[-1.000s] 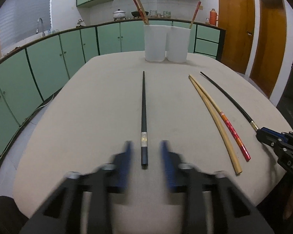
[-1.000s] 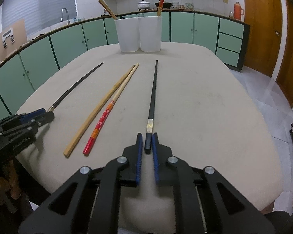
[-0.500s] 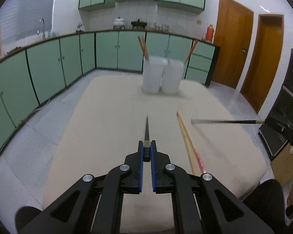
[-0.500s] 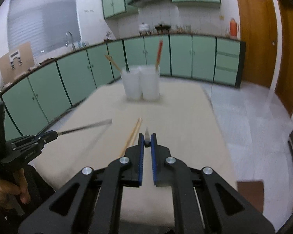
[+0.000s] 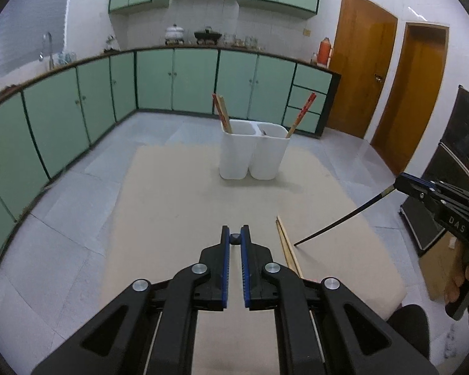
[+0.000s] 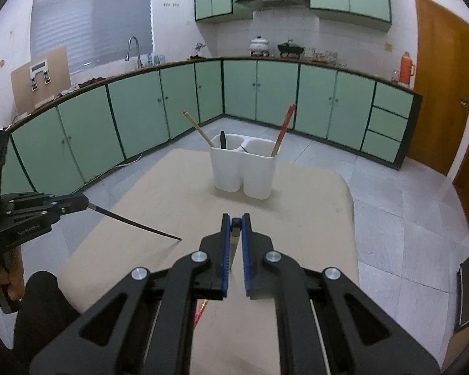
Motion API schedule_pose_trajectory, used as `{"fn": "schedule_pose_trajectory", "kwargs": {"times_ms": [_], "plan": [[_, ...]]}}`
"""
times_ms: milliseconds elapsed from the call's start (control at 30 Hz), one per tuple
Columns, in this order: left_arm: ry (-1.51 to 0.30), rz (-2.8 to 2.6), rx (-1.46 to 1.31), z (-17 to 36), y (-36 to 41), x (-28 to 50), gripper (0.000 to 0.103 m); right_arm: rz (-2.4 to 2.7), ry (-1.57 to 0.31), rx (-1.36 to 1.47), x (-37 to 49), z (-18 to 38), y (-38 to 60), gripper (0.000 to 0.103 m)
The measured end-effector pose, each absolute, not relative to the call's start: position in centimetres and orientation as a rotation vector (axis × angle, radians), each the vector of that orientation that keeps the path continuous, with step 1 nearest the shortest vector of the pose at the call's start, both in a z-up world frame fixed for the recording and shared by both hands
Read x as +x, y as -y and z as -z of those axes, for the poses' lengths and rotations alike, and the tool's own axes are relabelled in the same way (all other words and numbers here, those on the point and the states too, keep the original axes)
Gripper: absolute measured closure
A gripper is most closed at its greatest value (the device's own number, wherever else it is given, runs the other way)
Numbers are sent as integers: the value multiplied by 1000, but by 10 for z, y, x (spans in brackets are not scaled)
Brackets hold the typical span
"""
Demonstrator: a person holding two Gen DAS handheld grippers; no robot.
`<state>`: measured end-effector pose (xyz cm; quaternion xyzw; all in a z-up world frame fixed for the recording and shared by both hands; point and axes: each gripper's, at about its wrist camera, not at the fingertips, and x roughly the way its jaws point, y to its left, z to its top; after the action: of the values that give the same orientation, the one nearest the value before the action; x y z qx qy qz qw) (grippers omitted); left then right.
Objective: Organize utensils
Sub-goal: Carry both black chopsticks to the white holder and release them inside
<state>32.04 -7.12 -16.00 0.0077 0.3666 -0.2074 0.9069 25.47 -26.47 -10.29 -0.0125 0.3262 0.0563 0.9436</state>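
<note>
**While aloft, tips down toward the holder**

With fingers of left gripper (image 5: 235, 238) and right gripper (image 6: 235, 223) each pinched narrow on a black chopstick (image 6: 134, 223), above the near table (image 5: 172, 203), carry toward the far white holder (image 5: 253, 156), tilt tips down, release low, one at a time.

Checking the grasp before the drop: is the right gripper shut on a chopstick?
Shut. The right gripper pinches the black chopstick by its end, the stick hanging down between the blue pads.
</note>
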Motion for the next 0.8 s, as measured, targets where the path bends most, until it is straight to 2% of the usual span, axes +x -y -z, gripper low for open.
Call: {"fn": "schedule_pose_trajectory", "kwargs": {"times_ms": [500,800], "plan": [[-740,518,78,90,96,377,96,-165,-716,-81,321,29,268,97],[-643,525,109,40,133,427,96,-157,-684,-51,386,-27,268,97]]}}
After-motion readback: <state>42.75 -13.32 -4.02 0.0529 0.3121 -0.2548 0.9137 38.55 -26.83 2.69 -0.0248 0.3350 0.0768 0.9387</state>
